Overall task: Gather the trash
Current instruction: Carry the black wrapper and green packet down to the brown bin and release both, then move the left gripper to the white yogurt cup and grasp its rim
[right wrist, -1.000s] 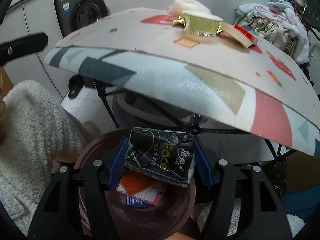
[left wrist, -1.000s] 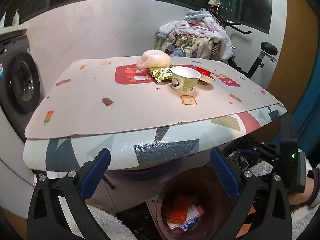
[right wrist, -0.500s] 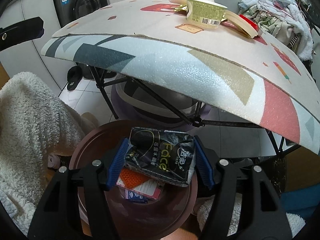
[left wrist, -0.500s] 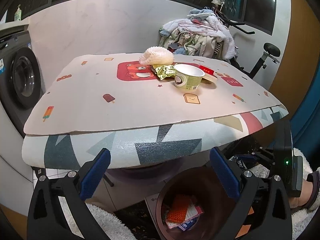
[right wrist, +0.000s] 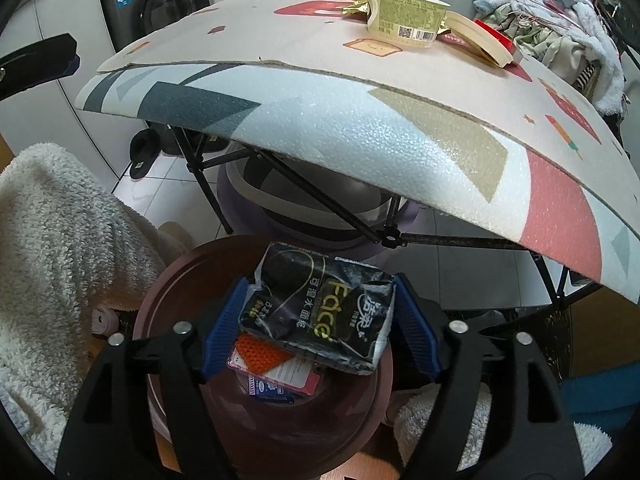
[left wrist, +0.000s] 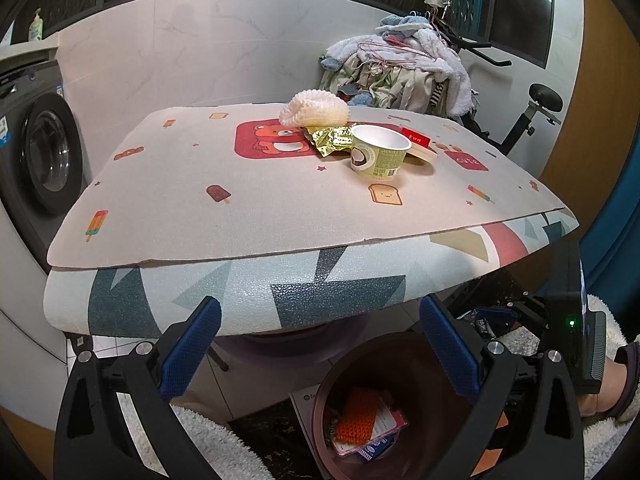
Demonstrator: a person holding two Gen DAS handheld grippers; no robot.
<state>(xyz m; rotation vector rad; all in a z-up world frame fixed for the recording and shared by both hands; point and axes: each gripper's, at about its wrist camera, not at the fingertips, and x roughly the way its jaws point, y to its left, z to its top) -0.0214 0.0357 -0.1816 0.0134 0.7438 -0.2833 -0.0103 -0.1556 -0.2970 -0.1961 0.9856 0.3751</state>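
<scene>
Right gripper (right wrist: 318,322): jaws opening, black tissue pack (right wrist: 320,318) between blue pads, above brown trash bin (right wrist: 160,300). Left gripper (left wrist: 320,352): wide open, empty, facing table (left wrist: 240,208).

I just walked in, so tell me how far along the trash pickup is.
Done: some trash, an orange net among it, already lies in the brown bin. In hand: the right tongs are opening over the bin, the black tissue pack between them. Left: the paper cup, gold wrapper, white foam net and lid on the table. The left tongs are empty.
</scene>
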